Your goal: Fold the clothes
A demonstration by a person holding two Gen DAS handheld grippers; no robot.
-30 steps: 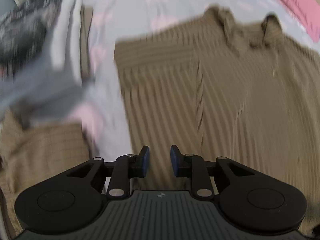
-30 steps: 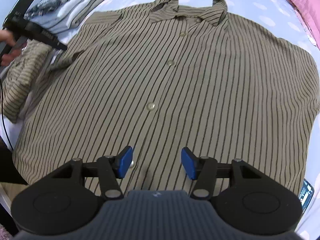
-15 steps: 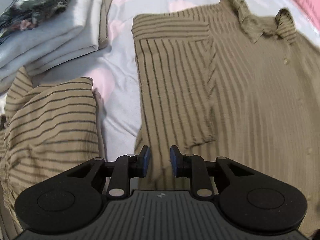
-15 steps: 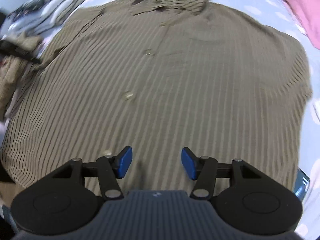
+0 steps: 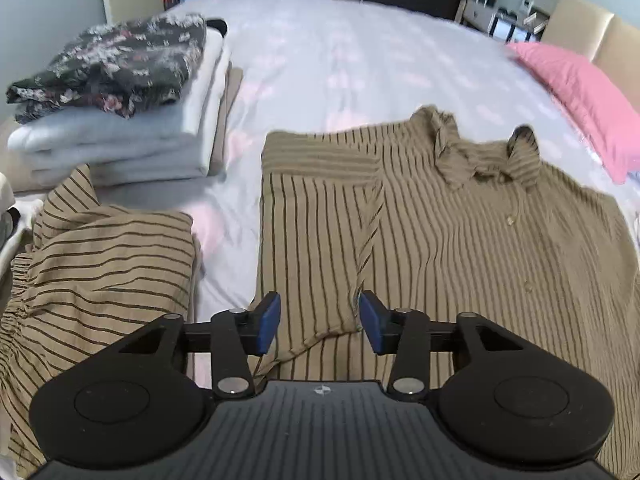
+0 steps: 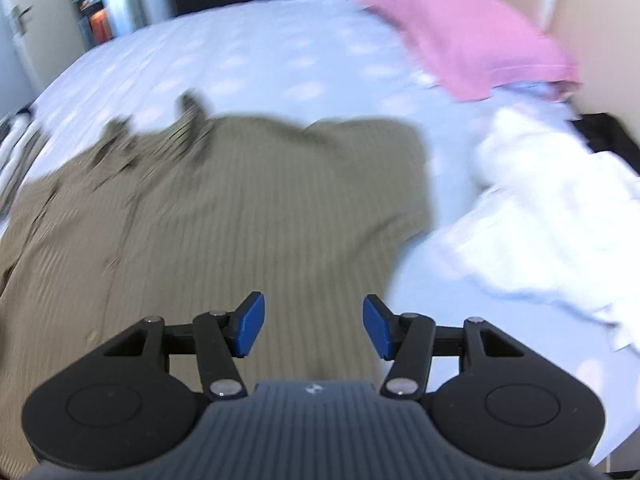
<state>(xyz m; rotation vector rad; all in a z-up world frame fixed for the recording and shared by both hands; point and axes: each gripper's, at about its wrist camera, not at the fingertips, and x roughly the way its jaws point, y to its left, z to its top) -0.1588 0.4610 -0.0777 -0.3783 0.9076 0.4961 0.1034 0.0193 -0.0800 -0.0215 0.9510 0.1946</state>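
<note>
A tan shirt [image 5: 460, 240] with dark stripes lies flat and collar-up on the bed, its left sleeve [image 5: 316, 224] folded in over the body. My left gripper [image 5: 318, 322] hovers open just above the sleeve's cuff, with nothing between its blue pads. In the blurred right wrist view the same shirt [image 6: 208, 216] spreads across the left and centre. My right gripper [image 6: 310, 330] is open over the shirt's right side near its edge, holding nothing.
A stack of folded clothes [image 5: 120, 120] topped by a dark floral piece sits at the far left. A second crumpled striped garment [image 5: 92, 272] lies left of the shirt. A pink pillow [image 6: 464, 36] and a white heap [image 6: 552, 216] lie to the right.
My left gripper has opened wider and tilted up, so the room shows beyond the bed. My right gripper has swung right, from over the shirt's buttons to its right edge.
</note>
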